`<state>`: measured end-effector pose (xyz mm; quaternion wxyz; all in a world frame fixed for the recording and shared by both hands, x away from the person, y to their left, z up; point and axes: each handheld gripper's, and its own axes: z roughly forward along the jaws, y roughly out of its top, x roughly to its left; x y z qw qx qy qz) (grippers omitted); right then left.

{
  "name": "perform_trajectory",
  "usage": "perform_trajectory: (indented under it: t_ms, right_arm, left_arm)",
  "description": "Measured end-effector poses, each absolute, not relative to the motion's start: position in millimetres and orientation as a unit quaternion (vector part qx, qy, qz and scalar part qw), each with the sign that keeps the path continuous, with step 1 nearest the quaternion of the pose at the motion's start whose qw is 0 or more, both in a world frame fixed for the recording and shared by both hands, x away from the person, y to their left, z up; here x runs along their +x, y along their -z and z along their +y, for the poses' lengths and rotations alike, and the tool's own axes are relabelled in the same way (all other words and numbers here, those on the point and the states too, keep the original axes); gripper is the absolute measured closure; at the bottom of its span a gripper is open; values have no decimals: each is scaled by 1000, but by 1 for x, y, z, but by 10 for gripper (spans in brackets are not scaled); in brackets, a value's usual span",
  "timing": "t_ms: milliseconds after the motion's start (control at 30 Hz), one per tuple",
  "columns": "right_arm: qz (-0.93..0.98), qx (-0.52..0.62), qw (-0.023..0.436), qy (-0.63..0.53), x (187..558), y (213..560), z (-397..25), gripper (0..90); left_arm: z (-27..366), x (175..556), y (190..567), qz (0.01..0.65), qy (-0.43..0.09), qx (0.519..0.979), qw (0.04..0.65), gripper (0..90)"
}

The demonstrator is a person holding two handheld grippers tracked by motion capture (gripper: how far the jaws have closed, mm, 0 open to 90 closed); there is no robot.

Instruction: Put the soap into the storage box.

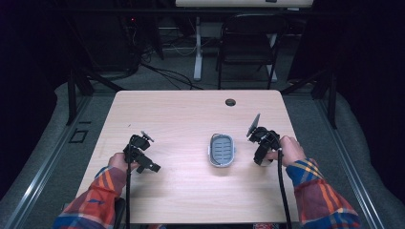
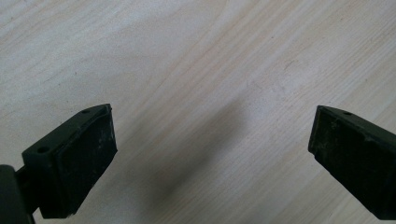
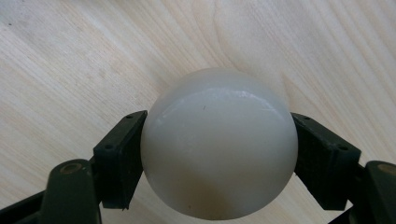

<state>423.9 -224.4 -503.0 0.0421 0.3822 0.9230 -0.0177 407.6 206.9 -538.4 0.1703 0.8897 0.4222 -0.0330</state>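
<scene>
1. High view: forearms in plaid sleeves enter at the bottom. Left gripper (image 1: 143,155) hovers over bare table (image 1: 191,114), nothing between its jaws. Right gripper (image 1: 261,145) points down, a pale shape just visible at its tips. A grey tray (image 1: 222,150) with a slotted floor lies between the 2 grippers, nearer the right one, apart from both.

2. Left gripper view: both black pads (image 2: 86,156) stand wide apart, released, with wood grain and a soft shadow between them. Nothing lies within their reach.

3. Right gripper view: the 2 jaws are clenched on a white ball (image 3: 219,144), 1 pad on each side at about its widest line. The ball bulges well forward and above the pads, with the table close behind it.

4. Handling, as a judgement: the glossy sheen suggests a hard, smooth, slippery surface that won't yield to the pads. A round shape gives only 2 small contact patches, so a grip off the widest line could squirt it out. Weight cannot be told; treat it as prone to rolling once set down.
</scene>
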Motion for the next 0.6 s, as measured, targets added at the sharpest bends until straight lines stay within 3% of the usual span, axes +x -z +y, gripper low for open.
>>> perform_trajectory:
  t_ms: [600]
  right_arm:
    - [930, 365, 46, 25, 434, 490, -211, 247]
  left_arm:
    - [206, 408, 540, 418, 36, 892, 169, 11]
